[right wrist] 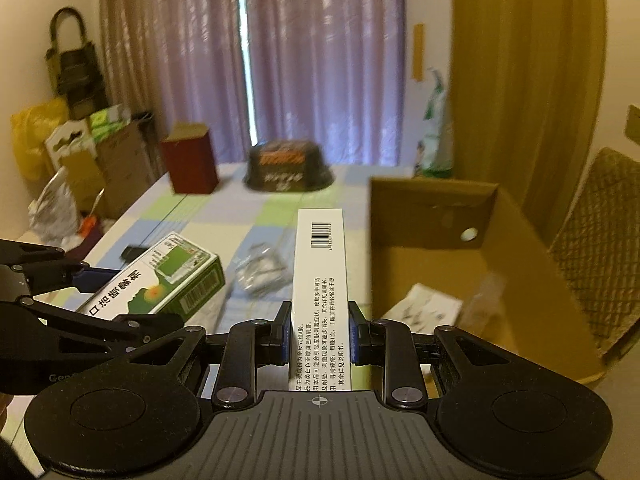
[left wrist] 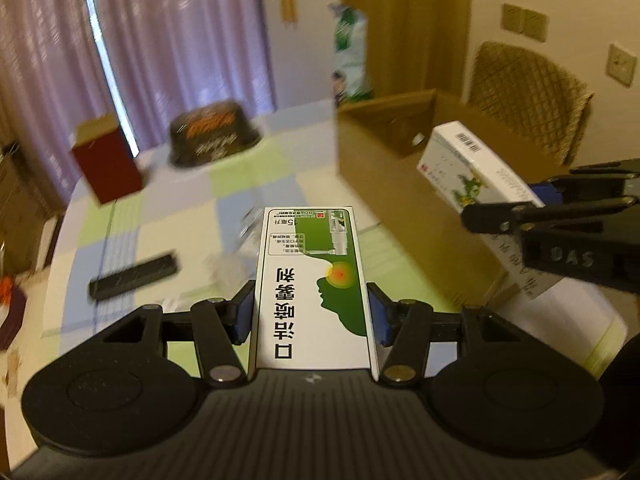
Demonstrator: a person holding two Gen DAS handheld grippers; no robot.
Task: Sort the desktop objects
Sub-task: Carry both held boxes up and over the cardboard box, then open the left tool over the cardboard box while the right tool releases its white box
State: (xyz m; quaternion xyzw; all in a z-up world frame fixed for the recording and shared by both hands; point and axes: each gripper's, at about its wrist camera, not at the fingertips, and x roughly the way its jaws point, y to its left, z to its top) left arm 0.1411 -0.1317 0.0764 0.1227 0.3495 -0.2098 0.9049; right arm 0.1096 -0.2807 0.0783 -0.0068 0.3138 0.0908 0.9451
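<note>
My left gripper (left wrist: 311,314) is shut on a green and white spray box (left wrist: 312,280), held flat above the checked tablecloth. In the right wrist view the same green box (right wrist: 160,280) hangs at the left in the left gripper (right wrist: 94,280). My right gripper (right wrist: 319,330) is shut on a narrow white medicine box (right wrist: 320,280) with a barcode, just left of the open cardboard box (right wrist: 432,216). From the left wrist view that white medicine box (left wrist: 472,168) hovers at the cardboard box (left wrist: 380,152) rim, held by the right gripper (left wrist: 504,212).
On the table stand a dark red box (left wrist: 108,164), a black bowl-shaped pack (left wrist: 212,132), a black remote (left wrist: 134,278) and crumpled clear plastic (right wrist: 260,272). A white packet (right wrist: 424,308) lies inside the cardboard box. A wicker chair (right wrist: 604,248) stands at the right, bags at the far left.
</note>
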